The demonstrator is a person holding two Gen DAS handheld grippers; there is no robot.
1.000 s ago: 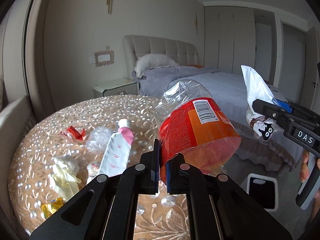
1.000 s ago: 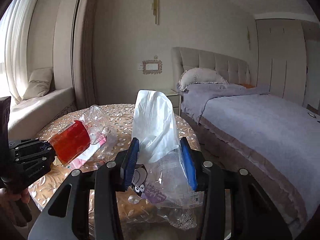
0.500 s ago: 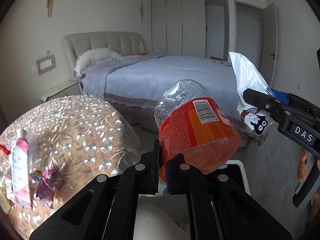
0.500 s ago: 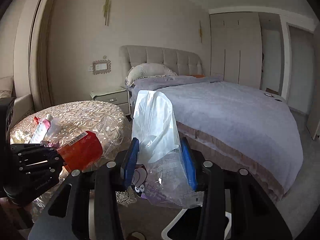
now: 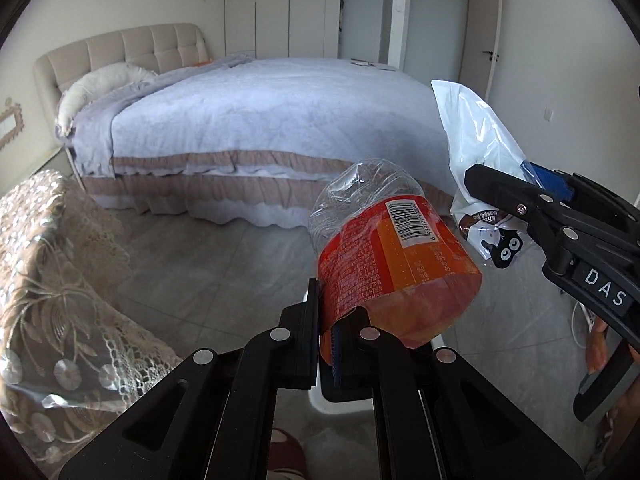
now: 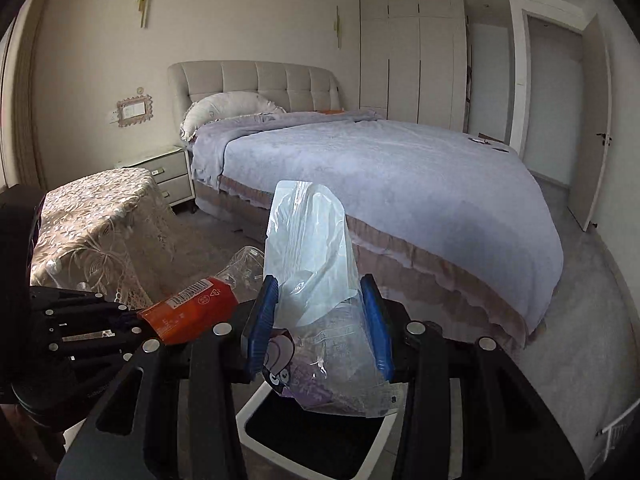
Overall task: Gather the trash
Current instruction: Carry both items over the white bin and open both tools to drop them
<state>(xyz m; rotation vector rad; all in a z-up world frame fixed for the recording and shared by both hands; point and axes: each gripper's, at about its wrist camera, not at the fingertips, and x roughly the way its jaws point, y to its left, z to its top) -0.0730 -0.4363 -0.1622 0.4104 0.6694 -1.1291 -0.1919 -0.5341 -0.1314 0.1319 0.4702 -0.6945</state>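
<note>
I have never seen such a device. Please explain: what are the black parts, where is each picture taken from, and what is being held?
No robot is here: a person holds a two-finger gripper in each hand, each with a camera looking along its fingers. In the left camera's picture, the left gripper is shut on a crushed plastic bottle with an orange-red label; the right gripper shows beside it. In the right camera's picture, the right gripper pinches a clear plastic bag above a white trash bin with a dark inside. Behind are a bed and a table under a lace tablecloth.

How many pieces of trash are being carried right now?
2: a crushed bottle pinched in the left hand-held gripper, and a plastic bag in the right hand-held gripper.
</note>
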